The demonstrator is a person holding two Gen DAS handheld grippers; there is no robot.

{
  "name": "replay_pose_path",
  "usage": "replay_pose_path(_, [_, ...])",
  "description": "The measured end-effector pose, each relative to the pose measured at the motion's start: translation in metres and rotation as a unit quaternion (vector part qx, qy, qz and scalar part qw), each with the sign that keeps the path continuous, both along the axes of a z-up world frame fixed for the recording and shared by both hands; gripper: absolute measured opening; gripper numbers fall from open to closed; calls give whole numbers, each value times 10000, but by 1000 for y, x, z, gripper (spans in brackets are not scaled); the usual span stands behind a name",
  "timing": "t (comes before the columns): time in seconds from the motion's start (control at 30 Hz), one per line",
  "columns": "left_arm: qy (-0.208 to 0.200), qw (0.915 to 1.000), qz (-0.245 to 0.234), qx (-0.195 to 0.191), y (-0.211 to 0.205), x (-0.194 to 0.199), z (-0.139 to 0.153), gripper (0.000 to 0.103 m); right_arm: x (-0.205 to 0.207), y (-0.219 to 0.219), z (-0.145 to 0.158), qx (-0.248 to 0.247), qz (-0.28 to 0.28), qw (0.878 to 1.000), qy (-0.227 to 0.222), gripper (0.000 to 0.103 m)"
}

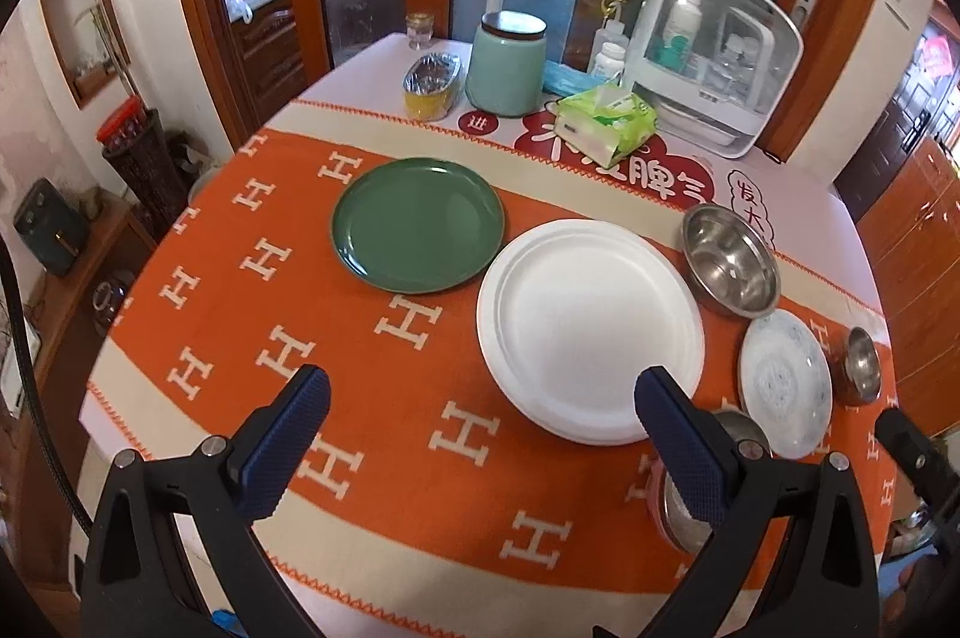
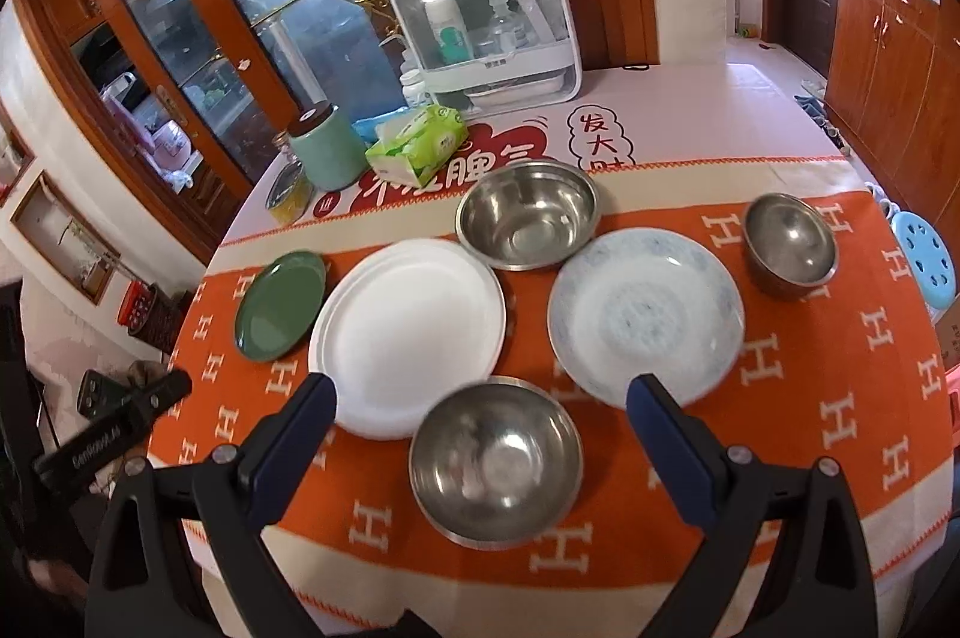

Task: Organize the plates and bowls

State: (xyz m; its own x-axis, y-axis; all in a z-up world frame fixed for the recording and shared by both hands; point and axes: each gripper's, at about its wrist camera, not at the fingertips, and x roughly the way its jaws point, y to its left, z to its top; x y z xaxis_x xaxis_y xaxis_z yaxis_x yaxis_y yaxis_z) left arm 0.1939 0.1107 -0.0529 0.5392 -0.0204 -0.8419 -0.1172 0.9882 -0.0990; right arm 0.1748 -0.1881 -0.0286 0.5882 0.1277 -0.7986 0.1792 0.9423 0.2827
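Note:
A green plate (image 1: 419,224) (image 2: 280,305) lies at the left of the orange cloth. A large white plate (image 1: 591,329) (image 2: 408,338) lies beside it. A pale blue patterned plate (image 1: 786,392) (image 2: 645,314) lies to the right. Three steel bowls stand around them: a large one at the back (image 1: 729,260) (image 2: 528,212), a small one at the far right (image 1: 862,362) (image 2: 790,245), and a near one (image 2: 496,461) (image 1: 690,500). My left gripper (image 1: 480,410) is open and empty above the cloth. My right gripper (image 2: 480,413) is open and empty above the near bowl.
At the back of the table stand a teal jar (image 1: 506,65), a foil-lined yellow tub (image 1: 431,86), a green tissue pack (image 1: 606,122) and a white storage box with bottles (image 1: 714,56). A blue stool (image 2: 924,266) stands beyond the table's right edge.

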Motion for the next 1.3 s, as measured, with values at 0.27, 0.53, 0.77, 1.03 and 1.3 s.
replay_pose_path(0.27, [255, 9995, -19, -209, 15, 39, -37, 102, 48, -1, -31, 400, 89, 9987, 288, 90])
replay_pose_path(0.53, [829, 9946, -67, -618, 21, 76, -82, 99, 80, -13, -80, 914, 5, 9915, 922, 70])
replay_pose_path(0.77, [1273, 9867, 19, -1011, 24, 100, -123, 87, 98, -19, -120, 1402, -38, 9794, 1450, 48])
replay_pose_path(1.03, [1503, 9803, -74, -1276, 18, 120, -153, 76, 111, -21, -150, 1609, -86, 9706, 1788, 39])
replay_pose_path(1.3, [1429, 9783, -235, -1482, 11, 132, -163, 63, 122, -19, -167, 1702, -32, 9643, 2029, 29])
